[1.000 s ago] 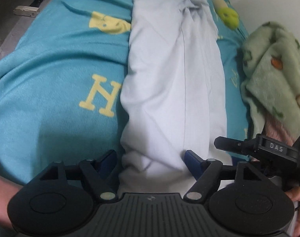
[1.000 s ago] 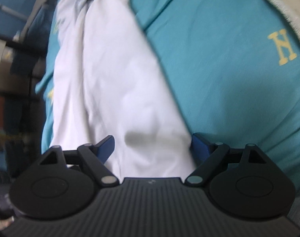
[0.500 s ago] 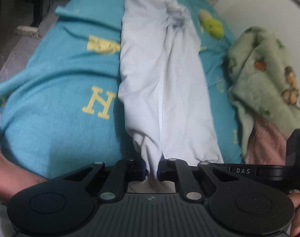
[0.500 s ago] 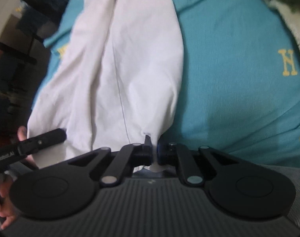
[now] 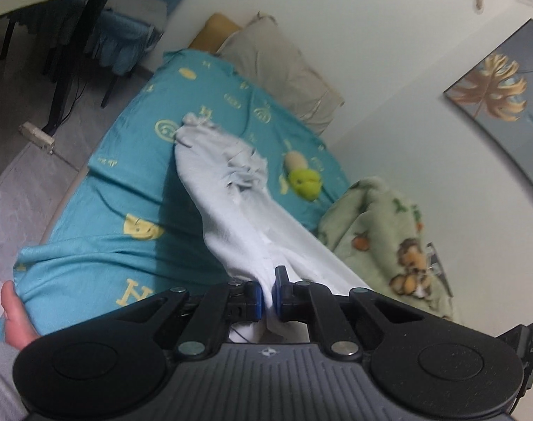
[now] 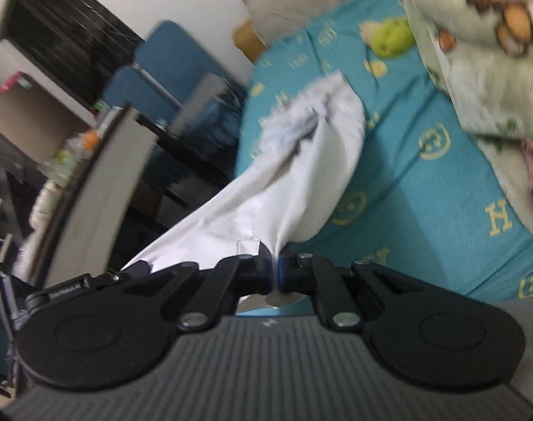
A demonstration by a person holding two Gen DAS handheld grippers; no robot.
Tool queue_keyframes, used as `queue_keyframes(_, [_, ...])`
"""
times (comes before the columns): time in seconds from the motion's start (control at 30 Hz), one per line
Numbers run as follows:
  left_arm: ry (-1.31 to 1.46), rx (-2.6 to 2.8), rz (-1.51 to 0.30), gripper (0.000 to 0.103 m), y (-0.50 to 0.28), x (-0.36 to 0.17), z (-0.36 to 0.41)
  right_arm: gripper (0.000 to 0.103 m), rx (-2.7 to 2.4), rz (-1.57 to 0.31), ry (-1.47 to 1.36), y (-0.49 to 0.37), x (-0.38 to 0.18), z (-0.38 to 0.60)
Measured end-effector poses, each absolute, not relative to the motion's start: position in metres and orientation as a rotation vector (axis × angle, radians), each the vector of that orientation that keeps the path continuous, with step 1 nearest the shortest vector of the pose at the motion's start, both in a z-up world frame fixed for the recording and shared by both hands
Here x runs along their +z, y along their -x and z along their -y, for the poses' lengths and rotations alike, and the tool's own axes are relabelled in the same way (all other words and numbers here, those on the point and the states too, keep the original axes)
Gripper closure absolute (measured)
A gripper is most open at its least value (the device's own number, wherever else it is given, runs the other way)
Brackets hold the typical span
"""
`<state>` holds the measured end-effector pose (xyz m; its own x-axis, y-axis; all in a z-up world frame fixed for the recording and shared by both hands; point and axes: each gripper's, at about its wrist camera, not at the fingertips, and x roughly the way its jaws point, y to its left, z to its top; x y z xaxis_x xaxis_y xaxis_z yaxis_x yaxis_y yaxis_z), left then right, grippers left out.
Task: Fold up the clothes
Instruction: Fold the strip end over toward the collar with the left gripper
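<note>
A long white garment (image 5: 231, 193) stretches from the far part of the teal bed up to both grippers. My left gripper (image 5: 266, 298) is shut on its near hem at one corner. My right gripper (image 6: 275, 273) is shut on the hem's other corner; the garment (image 6: 301, 172) hangs taut from it, lifted off the bed. The far end, bunched and wrinkled, still rests on the bedspread. The left gripper's body (image 6: 66, 293) shows at the lower left of the right wrist view.
The teal bedspread (image 5: 91, 245) with yellow letters covers the bed. A green bear-print blanket (image 5: 389, 245) lies at the right by the wall. A green plush toy (image 5: 307, 182) and pillows (image 5: 284, 66) sit at the far end. A desk edge and blue chairs (image 6: 168, 70) stand left.
Both grippers closed on the near hem of the white garment and then lifted it up and back, so the near part now hangs above the bed.
</note>
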<state>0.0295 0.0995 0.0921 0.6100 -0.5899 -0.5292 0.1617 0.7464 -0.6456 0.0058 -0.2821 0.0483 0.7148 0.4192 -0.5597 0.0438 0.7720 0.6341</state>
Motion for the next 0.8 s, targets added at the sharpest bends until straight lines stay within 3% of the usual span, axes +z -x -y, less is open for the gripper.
queue_keyframes(0.13, [0.595,-0.489,-0.777,0.096,0.013,0.109,-0.11,0.096,0.26,-0.695,-0.662,0.028,0.062,0.286])
queue_keyframes(0.37, [0.657,-0.486,-0.784,0.096,0.058,0.095,-0.125,0.096,0.294,-0.673,-0.719,0.063,0.041,0.291])
queue_keyframes(0.6, [0.62,-0.45,-0.756,0.096,0.001,0.083,-0.117,0.096,0.243,-0.682,-0.73,0.008,0.032,0.296])
queue_keyframes(0.8, [0.546,-0.399,-0.747,0.095,-0.093,0.065,-0.095,0.096,0.181,-0.712,-0.735,-0.08,0.016,0.302])
